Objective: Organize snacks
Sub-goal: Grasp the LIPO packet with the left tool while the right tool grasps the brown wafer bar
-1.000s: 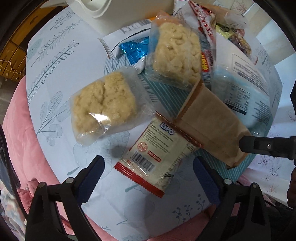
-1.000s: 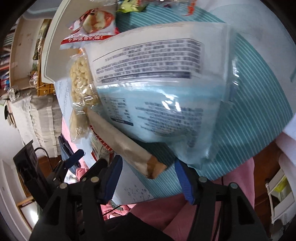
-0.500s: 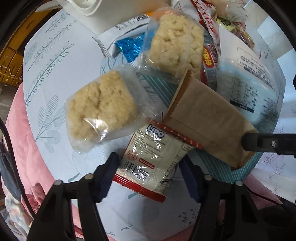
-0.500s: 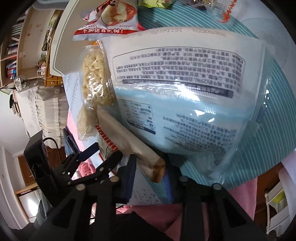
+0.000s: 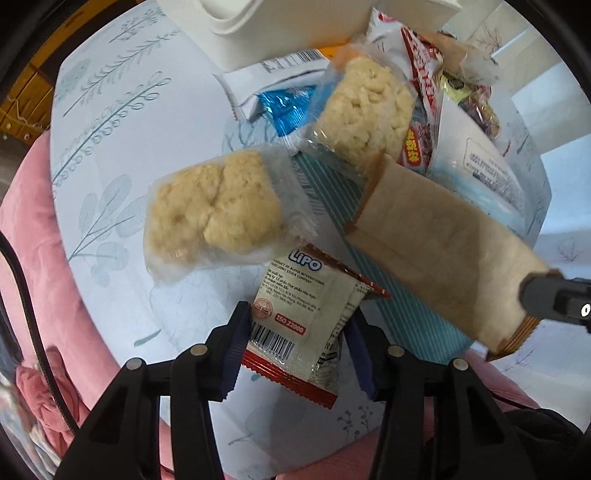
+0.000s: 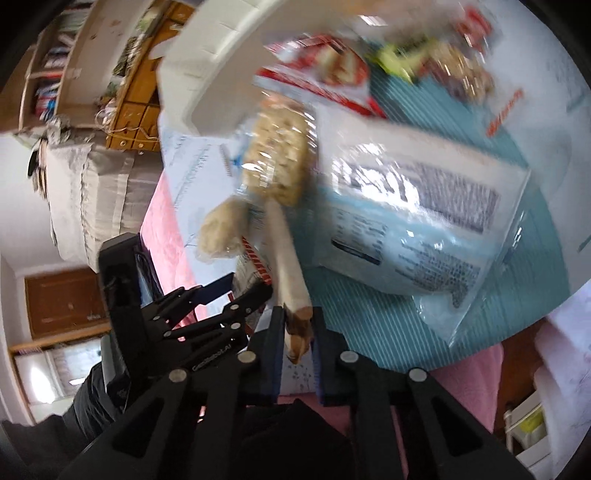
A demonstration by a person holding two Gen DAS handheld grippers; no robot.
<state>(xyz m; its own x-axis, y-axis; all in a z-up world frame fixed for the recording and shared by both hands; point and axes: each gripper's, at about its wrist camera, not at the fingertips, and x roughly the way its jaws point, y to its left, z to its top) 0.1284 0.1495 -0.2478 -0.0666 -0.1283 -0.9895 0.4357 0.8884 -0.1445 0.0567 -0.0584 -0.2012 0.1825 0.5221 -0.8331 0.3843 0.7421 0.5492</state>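
My left gripper (image 5: 297, 345) is closing around the near end of the white cracker packet (image 5: 303, 325) on the table (image 5: 122, 122). My right gripper (image 6: 297, 354) pinches the brown packet (image 5: 439, 254) by its near end, at right. Advice: lift both slowly, gripping the seams.

A round desk (image 5: 122, 122) under a pale cloth printed with grey-green leaf sprigs carries the snacks. Directly on it lie a clear-wrapped pale crumbly rice cake (image 5: 214, 214), a teal-and-white striped mat (image 5: 410, 317) and a white plastic bin (image 5: 266, 29) at the far edge. A second clear-wrapped rice cake (image 5: 365, 110) and a blue foil packet (image 5: 284, 107) lie near the mat.
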